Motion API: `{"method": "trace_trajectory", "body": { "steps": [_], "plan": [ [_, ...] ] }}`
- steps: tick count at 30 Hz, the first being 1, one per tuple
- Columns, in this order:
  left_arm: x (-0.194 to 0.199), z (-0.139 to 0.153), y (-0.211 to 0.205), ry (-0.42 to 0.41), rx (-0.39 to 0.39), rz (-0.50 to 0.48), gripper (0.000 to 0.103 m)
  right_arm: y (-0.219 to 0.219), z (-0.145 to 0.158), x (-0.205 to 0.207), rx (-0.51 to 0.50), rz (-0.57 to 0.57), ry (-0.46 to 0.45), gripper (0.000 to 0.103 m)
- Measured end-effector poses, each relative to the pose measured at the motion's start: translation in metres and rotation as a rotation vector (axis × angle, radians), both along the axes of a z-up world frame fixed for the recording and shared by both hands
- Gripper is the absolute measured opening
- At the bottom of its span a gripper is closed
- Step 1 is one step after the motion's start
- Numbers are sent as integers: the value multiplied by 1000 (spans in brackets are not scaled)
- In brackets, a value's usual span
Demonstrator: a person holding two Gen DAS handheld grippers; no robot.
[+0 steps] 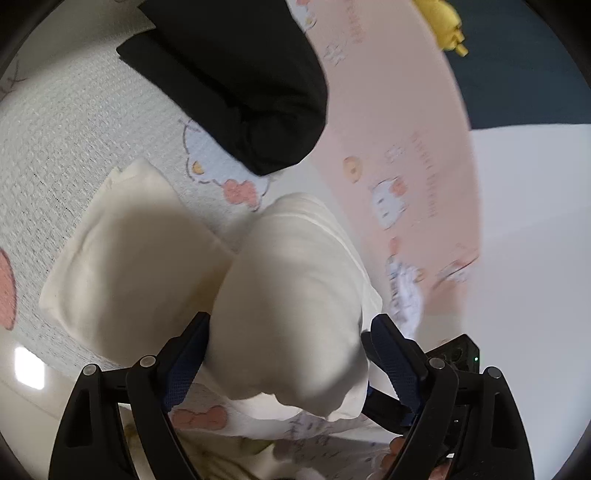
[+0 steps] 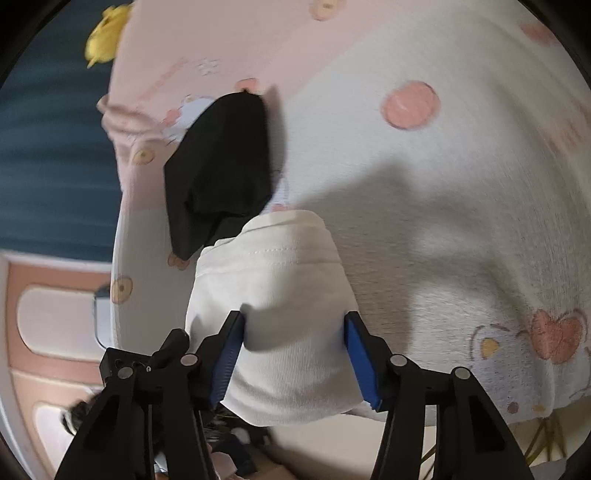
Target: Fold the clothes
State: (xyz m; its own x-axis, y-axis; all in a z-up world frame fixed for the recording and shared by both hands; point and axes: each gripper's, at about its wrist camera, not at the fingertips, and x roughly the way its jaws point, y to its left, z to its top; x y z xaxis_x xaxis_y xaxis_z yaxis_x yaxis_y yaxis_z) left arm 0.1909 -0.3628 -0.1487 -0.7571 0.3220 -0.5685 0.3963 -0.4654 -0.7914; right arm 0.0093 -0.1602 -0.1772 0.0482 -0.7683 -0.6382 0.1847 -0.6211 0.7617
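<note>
A cartoon-print blanket covers the surface. In the lower centre of both views a cream garment lies bunched. The left gripper straddles it, released; the right gripper pinches its folded bulk. Soft, light, floppy: best gripped along the stitched hem. A black garment sits above.

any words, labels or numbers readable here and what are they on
None can be read.
Pink lettering in rows on the pink part of the blanket: too blurred to read.
Fainter pink lettering on the same blanket in the right wrist view: smeared, unreadable.
Cream garment, black garment, yellow toy: no text visible.
</note>
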Motion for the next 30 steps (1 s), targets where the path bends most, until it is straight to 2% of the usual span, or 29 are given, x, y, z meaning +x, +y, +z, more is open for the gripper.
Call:
{"method": "trace_trajectory", "body": {
  "steps": [4, 9, 10, 12, 17, 20, 24, 25, 26, 28, 30],
  "plan": [
    [22, -4, -11, 104, 105, 79, 86, -20, 31, 10, 27, 100, 110, 54],
    [51, -16, -32, 221, 265, 174, 82, -48, 57, 22, 101, 208, 199, 54],
    [57, -15, -34, 238, 260, 182, 82, -53, 56, 25, 121, 228, 204, 54],
    [63, -9, -35, 242, 189, 166, 82, -62, 55, 31, 163, 268, 216, 54],
    [72, -15, -32, 118, 27, 128, 81, -84, 47, 47, 271, 360, 257, 54],
    [77, -26, -33, 69, -9, 154, 81, -96, 37, 59, 364, 401, 313, 54],
    [64, -19, -25, 10, -253, 118, 81, -101, 34, 65, 410, 413, 381, 57],
    [62, -14, -24, 0, -298, 109, 81, -98, 35, 64, 393, 334, 367, 58],
    [59, -10, -23, -14, -326, 95, 82, -92, 35, 61, 362, 322, 354, 58],
    [58, -8, -28, -31, -326, 83, 83, -78, 36, 55, 303, 290, 322, 58],
    [58, -13, -32, -42, -279, 85, 83, -59, 36, 50, 255, 252, 302, 58]
  ]
}}
